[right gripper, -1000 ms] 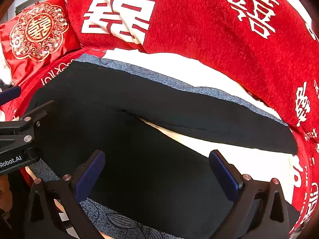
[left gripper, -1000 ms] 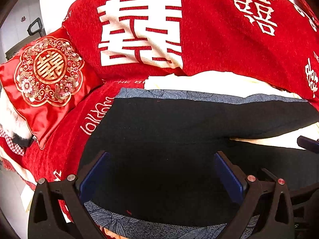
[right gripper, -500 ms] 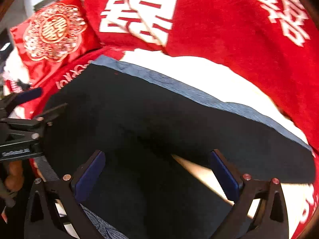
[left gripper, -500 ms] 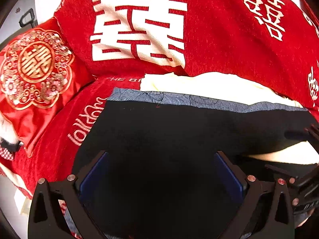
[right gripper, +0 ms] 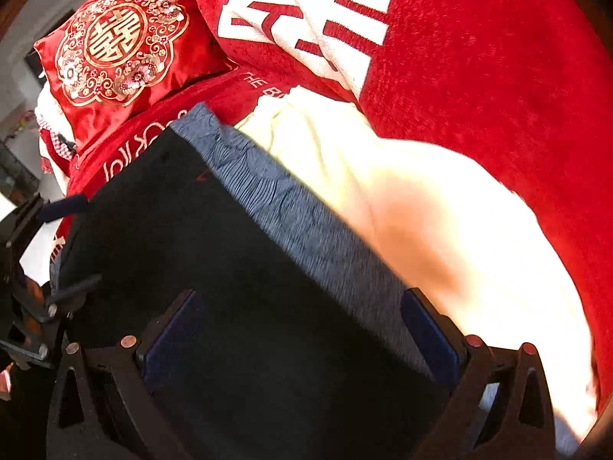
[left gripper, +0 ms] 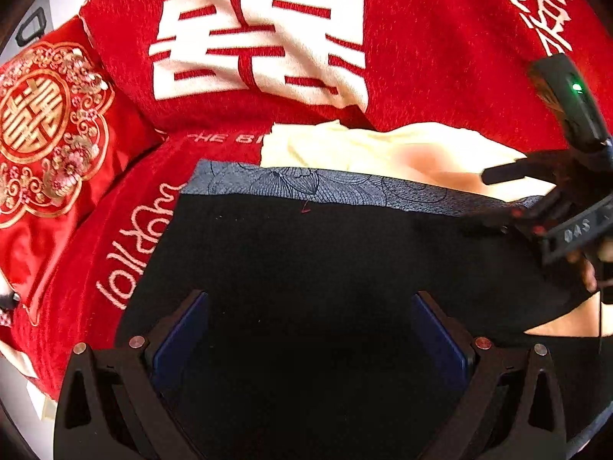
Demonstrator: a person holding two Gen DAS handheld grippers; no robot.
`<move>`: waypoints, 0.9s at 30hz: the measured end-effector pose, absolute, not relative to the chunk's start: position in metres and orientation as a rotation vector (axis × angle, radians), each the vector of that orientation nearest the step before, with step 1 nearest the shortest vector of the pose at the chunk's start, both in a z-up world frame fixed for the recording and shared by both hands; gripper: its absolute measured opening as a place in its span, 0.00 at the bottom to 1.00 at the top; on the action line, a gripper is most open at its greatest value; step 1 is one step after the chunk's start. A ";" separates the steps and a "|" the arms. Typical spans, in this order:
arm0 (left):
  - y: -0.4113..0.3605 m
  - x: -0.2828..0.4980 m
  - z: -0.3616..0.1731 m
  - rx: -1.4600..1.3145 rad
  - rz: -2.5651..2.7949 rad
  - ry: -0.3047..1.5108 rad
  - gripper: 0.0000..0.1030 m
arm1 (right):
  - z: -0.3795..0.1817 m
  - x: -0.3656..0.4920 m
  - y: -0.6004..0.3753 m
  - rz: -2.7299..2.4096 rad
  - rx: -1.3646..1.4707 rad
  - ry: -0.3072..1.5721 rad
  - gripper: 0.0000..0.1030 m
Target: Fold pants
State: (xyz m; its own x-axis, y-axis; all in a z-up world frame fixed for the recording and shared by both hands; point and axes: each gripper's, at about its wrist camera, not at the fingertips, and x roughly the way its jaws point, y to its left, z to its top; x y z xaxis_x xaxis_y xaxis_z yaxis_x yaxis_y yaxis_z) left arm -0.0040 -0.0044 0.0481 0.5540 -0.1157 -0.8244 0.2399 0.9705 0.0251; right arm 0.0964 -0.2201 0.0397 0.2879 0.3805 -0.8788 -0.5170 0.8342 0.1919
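Both grippers hover over the black pants (left gripper: 306, 260) — left gripper (left gripper: 310, 341) and right gripper (right gripper: 299, 337) spread wide (holding nothing), seemingly poised to pinch near the grey waistband (left gripper: 325, 188)

Both cams sit right behind their own tongs, looking forward and down along the fingers, super close to the black pants (left gripper: 325, 268) so the dark fabric fills the lower half of each frame. The left wrist view faces pretty square-on toward the red blanket (left gripper: 440, 57) at the back, with the right tongs (left gripper: 498, 199) poking in from its right edge. The right wrist view is rolled, so everything slants, and the left tongs (right gripper: 72, 245) show at its left edge. Shared stuff: the pants, the embroidered red cushion (right gripper: 115, 42), the cream sheet (right gripper: 440, 222) and the blanket.
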 end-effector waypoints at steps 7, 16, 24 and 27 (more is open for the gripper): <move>-0.006 0.014 0.038 0.132 -0.205 0.987 1.00 | -0.005 0.129 -0.210 0.646 -0.204 1.225 1.00; -0.004 0.023 0.034 0.125 -0.186 0.999 1.00 | -0.005 0.120 -0.216 0.701 -0.202 1.235 0.59; -0.003 0.021 0.039 0.119 -0.180 0.996 1.00 | 0.016 0.104 -0.218 0.704 -0.263 1.206 0.17; -0.004 0.020 0.040 0.131 -0.175 0.996 1.00 | 0.019 0.102 -0.217 0.691 -0.274 1.189 0.17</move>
State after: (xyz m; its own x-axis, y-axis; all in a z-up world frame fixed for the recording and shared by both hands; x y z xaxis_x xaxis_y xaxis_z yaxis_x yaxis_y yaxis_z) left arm 0.0196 -0.0039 0.0398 0.5311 -0.0862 -0.8429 0.2061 0.9781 0.0298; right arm 0.1021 -0.2166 0.0192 0.1991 0.3482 -0.9160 -0.6238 0.7659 0.1555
